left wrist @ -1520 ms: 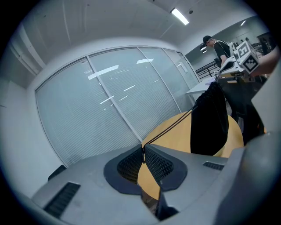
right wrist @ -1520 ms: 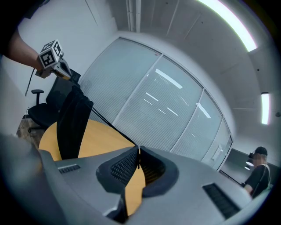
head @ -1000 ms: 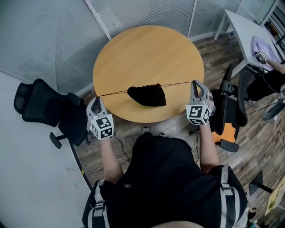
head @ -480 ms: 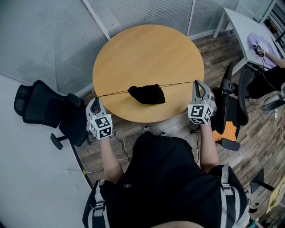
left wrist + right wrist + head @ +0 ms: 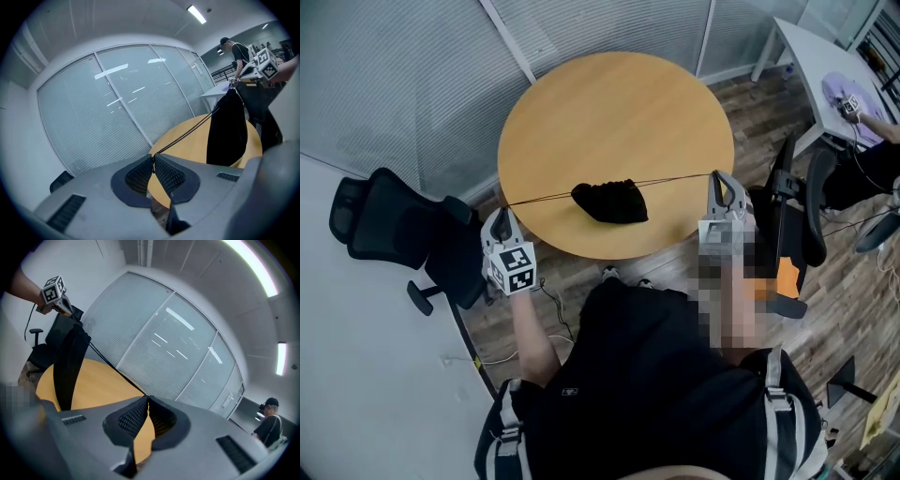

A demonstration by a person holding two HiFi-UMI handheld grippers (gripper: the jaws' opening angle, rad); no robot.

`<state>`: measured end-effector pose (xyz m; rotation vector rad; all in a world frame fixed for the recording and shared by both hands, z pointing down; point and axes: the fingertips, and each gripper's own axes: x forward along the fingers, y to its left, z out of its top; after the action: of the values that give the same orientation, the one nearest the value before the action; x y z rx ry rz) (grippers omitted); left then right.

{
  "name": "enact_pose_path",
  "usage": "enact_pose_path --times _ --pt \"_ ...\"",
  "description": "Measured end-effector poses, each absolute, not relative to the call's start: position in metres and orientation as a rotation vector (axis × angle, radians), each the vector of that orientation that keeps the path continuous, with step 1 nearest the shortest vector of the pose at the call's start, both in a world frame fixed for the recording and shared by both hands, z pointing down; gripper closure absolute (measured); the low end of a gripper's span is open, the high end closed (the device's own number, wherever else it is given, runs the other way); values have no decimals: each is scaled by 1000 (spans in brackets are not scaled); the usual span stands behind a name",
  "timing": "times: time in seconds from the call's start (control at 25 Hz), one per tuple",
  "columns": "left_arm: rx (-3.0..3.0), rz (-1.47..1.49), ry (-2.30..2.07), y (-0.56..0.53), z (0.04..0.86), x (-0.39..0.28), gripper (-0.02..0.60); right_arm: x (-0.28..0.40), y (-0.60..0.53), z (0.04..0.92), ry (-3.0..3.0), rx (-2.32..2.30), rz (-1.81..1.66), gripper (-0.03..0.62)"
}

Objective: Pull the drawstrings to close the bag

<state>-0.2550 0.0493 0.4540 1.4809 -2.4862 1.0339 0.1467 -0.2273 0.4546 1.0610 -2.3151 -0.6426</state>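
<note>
A: Head view. The bag (image 5: pixel 610 201) hangs bunched over the near part of the tabletop (image 5: pixel 609 103). The left drawstring (image 5: pixel 539 197) runs taut from the bag out to the left tool (image 5: pixel 501 214), and the right drawstring (image 5: pixel 675 178) to the right tool (image 5: pixel 718 178).

B: Left gripper view. Jaws pinched tight on the left drawstring; the bag dangles beyond them.

A: Right gripper view. Jaws likewise nipped on the right drawstring, bag beyond.

B: Judgement: the closing pull looks nearly done. Next, confirm the mouth is cinched; if not, draw both tools further from the bag.
</note>
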Motion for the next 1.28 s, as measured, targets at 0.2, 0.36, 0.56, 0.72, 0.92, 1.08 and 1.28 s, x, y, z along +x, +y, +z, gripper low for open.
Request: enact_pose_path --times 0.2,0.36,0.56,0.72,0.92,1.08,1.28 --pt "1484 1022 -2471 48 458 -265 554 139 -227 456 -2302 1056 -637 526" --pt "1490 1015 -2461 45 460 -275 554 133 -229 457 -2294 1063 -627 528" --pt "1497 1008 -2451 35 461 -292 554 127 -235 456 -2281 1096 -603 530" --pt "1515 1012 -2436 26 463 -300 554 125 -239 456 -2262 1114 -589 530" --pt "1546 1008 -2421 16 463 -316 554 115 -243 457 -2244 1132 -575 530" --pt "1580 1001 -2399 4 469 -328 554 109 -247 459 -2223 1140 -561 530" --pt "1641 989 -2358 -17 478 -334 554 110 -254 462 -2187 1151 -535 530"
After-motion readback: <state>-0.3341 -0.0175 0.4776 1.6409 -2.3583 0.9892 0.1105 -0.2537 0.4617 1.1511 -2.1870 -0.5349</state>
